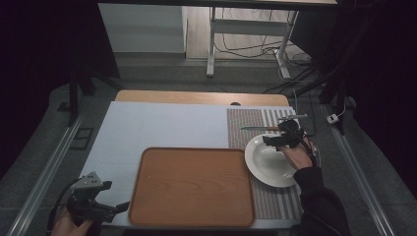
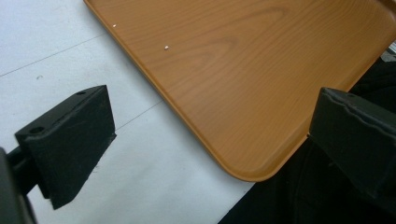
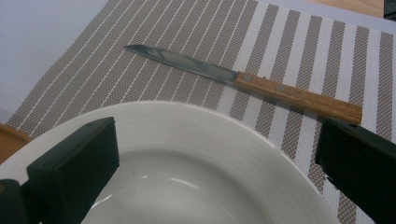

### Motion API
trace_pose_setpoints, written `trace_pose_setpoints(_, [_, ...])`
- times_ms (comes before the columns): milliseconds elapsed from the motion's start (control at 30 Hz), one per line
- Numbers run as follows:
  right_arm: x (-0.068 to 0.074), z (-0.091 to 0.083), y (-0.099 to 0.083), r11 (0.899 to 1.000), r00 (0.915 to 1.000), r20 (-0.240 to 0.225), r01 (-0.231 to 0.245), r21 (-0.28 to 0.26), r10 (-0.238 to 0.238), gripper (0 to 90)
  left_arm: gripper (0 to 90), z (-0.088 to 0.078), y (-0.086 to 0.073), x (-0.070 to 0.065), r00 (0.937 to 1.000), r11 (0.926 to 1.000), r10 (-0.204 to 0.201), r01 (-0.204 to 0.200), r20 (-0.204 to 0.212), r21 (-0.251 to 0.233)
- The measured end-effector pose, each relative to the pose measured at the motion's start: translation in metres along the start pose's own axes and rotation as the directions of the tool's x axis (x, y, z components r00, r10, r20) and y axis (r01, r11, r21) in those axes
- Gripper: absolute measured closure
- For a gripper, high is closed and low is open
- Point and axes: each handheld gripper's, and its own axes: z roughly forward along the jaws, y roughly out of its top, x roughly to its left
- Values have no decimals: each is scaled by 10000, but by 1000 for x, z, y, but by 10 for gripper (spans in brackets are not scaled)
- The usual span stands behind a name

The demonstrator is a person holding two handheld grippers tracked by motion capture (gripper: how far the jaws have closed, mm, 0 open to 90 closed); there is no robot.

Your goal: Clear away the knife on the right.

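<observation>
A white plate rests on a striped placemat at the right of the table. Beyond it lies a knife with a wooden handle and steel blade. My right gripper hovers open over the plate's far rim, jaws wide apart, pointing toward the knife. An empty wooden tray sits in the middle front. My left gripper is open at the front left corner, just left of the tray's near corner, nothing between its jaws.
A white sheet covers the table; bare wood shows along its far edge. A second utensil lies past the knife on the placemat. Desk legs and cables stand on the floor beyond.
</observation>
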Motion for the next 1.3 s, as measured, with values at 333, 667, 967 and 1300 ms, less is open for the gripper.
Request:
trace_pose_setpoints(333, [-9, 18, 18, 9996, 9998, 201, -58, 262, 53, 2, 4, 0, 0, 0, 10000, 10000, 2, -2, -14, -15])
trace_pose_setpoints(667, [-19, 39, 31, 9986, 9988, 480, -98, 519, 73, 2, 4, 0, 0, 0, 10000, 10000, 10, -10, -21, -12])
trace_pose_setpoints(967, [-34, 53, 39, 9971, 9978, 658, -106, 760, 56, 117, 4, 0, 0, 0, 10000, 10000, 22, -22, -10, -9])
trace_pose_setpoints(1300, [-59, 57, 47, 9913, 9990, 449, 27, 1318, -87, 831, 4, 0, 0, 0, 10000, 10000, 30, -30, -11, -4])
